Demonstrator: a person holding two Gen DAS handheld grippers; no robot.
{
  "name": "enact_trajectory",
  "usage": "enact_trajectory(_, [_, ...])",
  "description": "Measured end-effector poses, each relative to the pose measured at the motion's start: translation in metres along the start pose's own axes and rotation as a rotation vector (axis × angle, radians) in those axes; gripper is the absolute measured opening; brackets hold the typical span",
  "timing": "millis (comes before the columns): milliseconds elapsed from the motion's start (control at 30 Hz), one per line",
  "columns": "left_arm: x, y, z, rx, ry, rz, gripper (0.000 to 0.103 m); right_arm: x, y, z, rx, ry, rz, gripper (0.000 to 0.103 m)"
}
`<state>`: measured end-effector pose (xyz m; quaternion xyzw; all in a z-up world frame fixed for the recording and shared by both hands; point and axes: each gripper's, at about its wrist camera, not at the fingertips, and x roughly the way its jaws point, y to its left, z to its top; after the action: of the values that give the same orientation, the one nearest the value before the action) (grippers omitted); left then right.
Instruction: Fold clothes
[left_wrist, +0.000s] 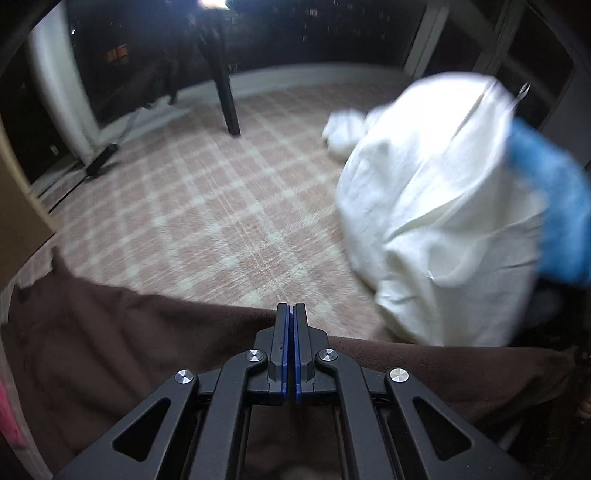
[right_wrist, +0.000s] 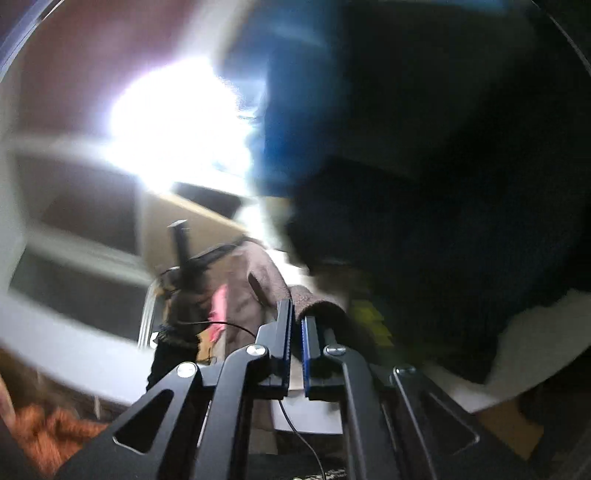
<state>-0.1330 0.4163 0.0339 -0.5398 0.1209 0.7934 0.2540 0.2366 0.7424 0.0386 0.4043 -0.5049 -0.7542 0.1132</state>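
A brown fleece garment (left_wrist: 110, 350) hangs across the bottom of the left wrist view. Its top edge runs up into the tips of my left gripper (left_wrist: 293, 308), whose jaws are shut on that edge. In the blurred right wrist view, my right gripper (right_wrist: 297, 314) is shut on a fold of the same brown fleece (right_wrist: 258, 273), which drapes over the right finger (right_wrist: 308, 332). A crumpled white garment (left_wrist: 424, 221) lies heaped on the rug to the right.
A pink checked rug (left_wrist: 203, 206) covers the floor, with a dark table leg (left_wrist: 229, 96) at the back. A blurred blue fuzzy thing (left_wrist: 554, 206) lies behind the white heap. Orange knit fabric (right_wrist: 48, 424) sits low left, and a cardboard box (right_wrist: 184, 225) stands behind.
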Motion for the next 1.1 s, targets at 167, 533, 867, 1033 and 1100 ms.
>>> enact_trajectory(167, [0.027, -0.009, -0.003, 0.014, 0.066, 0.009, 0.003, 0.019, -0.027, 0.0, 0.037, 0.032, -0.04, 0.006])
enact_trajectory(533, [-0.048, -0.029, -0.039, 0.108, -0.034, -0.029, 0.016, 0.038, -0.001, 0.007, -0.059, 0.042, 0.056, 0.031])
enact_trajectory(867, [-0.018, -0.206, -0.121, 0.366, 0.042, -0.363, 0.016, 0.053, 0.001, 0.01, -0.066, -0.056, -0.083, 0.005])
enact_trajectory(1033, [-0.017, -0.265, -0.13, 0.404, 0.0, -0.396, 0.018, 0.029, 0.045, -0.015, -0.25, -0.255, -0.172, 0.003])
enact_trajectory(1100, [-0.03, -0.283, -0.13, 0.397, -0.06, -0.438, 0.031, 0.033, 0.041, -0.017, -0.215, -0.241, -0.166, 0.003])
